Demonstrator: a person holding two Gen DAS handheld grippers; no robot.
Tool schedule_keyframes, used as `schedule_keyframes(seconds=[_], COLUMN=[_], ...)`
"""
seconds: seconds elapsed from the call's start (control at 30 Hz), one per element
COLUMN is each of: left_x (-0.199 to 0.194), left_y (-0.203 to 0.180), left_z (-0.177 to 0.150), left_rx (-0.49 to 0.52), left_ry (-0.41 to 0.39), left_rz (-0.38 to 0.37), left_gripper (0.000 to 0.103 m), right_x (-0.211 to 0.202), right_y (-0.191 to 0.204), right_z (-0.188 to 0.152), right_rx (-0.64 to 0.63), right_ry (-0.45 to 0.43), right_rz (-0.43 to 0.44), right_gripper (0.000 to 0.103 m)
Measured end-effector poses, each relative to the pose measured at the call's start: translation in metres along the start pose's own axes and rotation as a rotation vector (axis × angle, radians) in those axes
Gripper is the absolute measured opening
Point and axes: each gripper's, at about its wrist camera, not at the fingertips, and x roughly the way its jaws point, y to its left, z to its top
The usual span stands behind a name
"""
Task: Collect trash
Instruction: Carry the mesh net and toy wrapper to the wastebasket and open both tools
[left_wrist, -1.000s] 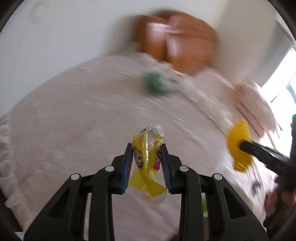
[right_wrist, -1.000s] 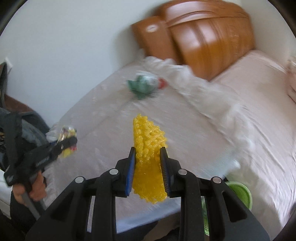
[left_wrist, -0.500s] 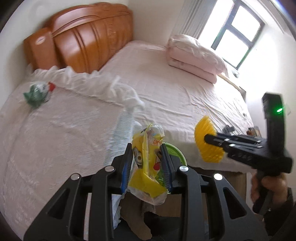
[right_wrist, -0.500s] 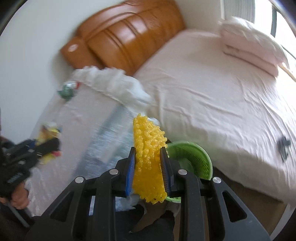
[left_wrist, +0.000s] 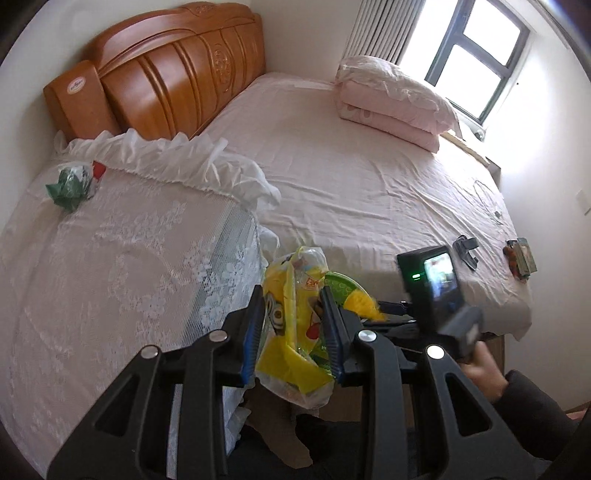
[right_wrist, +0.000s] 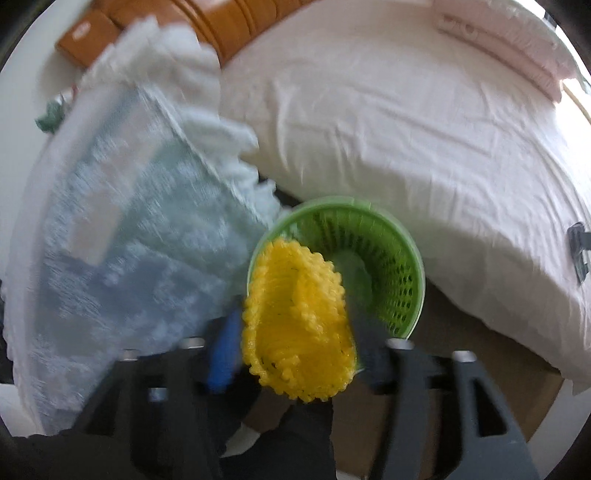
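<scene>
Left gripper (left_wrist: 293, 317) clamped on yellow wrapper (left_wrist: 291, 325), held above gap between lace-covered desk (left_wrist: 110, 258) and bed (left_wrist: 369, 177); right gripper (right_wrist: 295, 332) blurred, seemingly closed on yellow foam net (right_wrist: 295, 321), poised over rim of green basket (right_wrist: 391, 258); green crumpled wrapper (left_wrist: 70, 184) lying at far corner of desk.

The right wrist view is all blurry. The right gripper (right_wrist: 295, 332) is smeared, so I cannot tell how its fingers sit on the yellow net (right_wrist: 299, 325). The net hides part of the green basket (right_wrist: 391, 266). In the left wrist view, the wrapper (left_wrist: 295, 321) covers most of the basket.
</scene>
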Motion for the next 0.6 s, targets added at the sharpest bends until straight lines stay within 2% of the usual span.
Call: schedule_keyframes(seconds=[0.13,0.2,0.27,0.5,0.6], left_x=[0.001,0.002,0.004,0.02,0.037], left_y=[-0.007,-0.012,-0.018,-0.036,-0.044], left_z=[-0.004,-0.006,-0.007,-0.009,-0.01], left_rx=[0.005,0.015,0.024,0.024,0.037], left_ry=[0.009,0.013,0.019,0.044,0.064], left_rz=[0.007,0.005,0.0,-0.017,-0.013], left_gripper=[0.03,0.03,0.03,0.03,0.03], right_x=[0.018,0.012,-0.004,-0.077,-0.113], right_y=[-0.002,-0.005,-0.011,-0.041,-0.05], right_z=[-0.005,-0.006,-0.008,-0.007,-0.008], right_rx=[-0.024,-0.016,0.009,0.122,0.138], right_ry=[0.071,0.064,0.029,-0.088,-0.157], right_rz=[-0.05,-0.055,-0.042,0.045,0.049], right_gripper=[0.084,0.092,0.098,0.099,0.1])
